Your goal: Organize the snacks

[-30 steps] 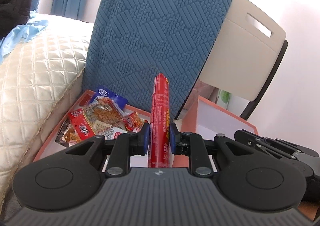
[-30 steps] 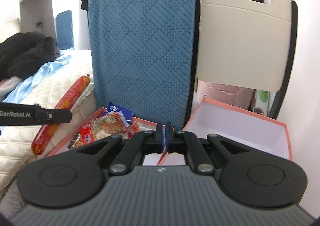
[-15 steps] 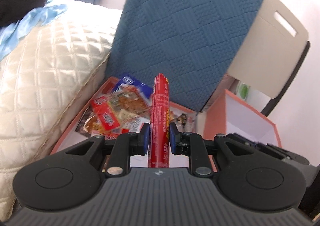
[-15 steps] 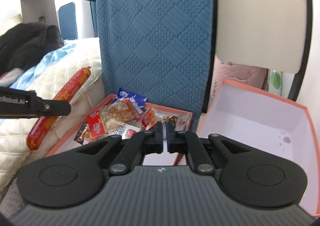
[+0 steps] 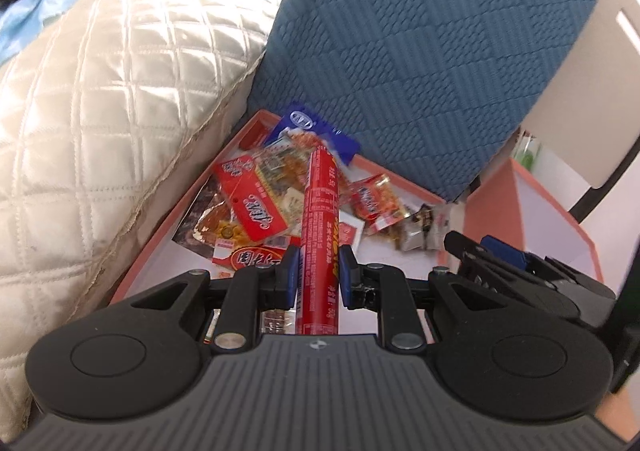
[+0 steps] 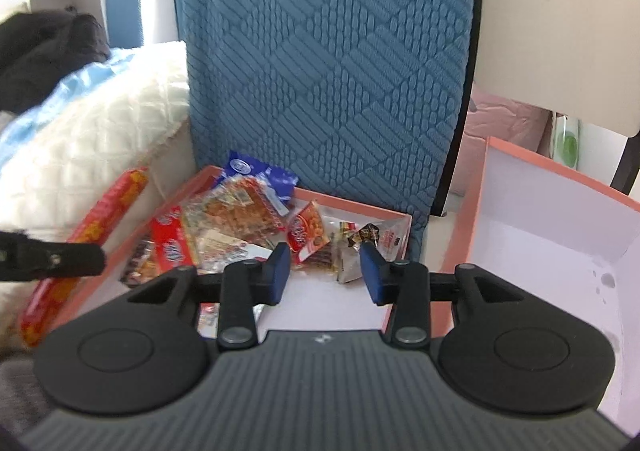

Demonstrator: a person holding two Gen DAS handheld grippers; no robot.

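My left gripper point(image 5: 319, 271) is shut on a long red sausage stick point(image 5: 321, 223) that points forward over the left pink box point(image 5: 152, 247). That box holds several snack packets point(image 5: 256, 199). The sausage also shows in the right wrist view point(image 6: 92, 235), held by the left gripper's black finger point(image 6: 56, 259). My right gripper point(image 6: 325, 271) is open and empty, above the near right part of the left box point(image 6: 394, 247), close to small dark packets point(image 6: 352, 247). The right pink box point(image 6: 560, 251) is empty inside.
A blue textured chair back point(image 6: 328, 63) stands behind the left box and a beige chair back point(image 6: 560, 19) behind the right box. A quilted cream cushion point(image 5: 100, 103) presses along the left box's left side. A pink bag point(image 6: 504, 119) lies behind the right box.
My right gripper has opened from shut. Both grippers have tilted down and moved closer over the left box. The left gripper still holds the sausage.
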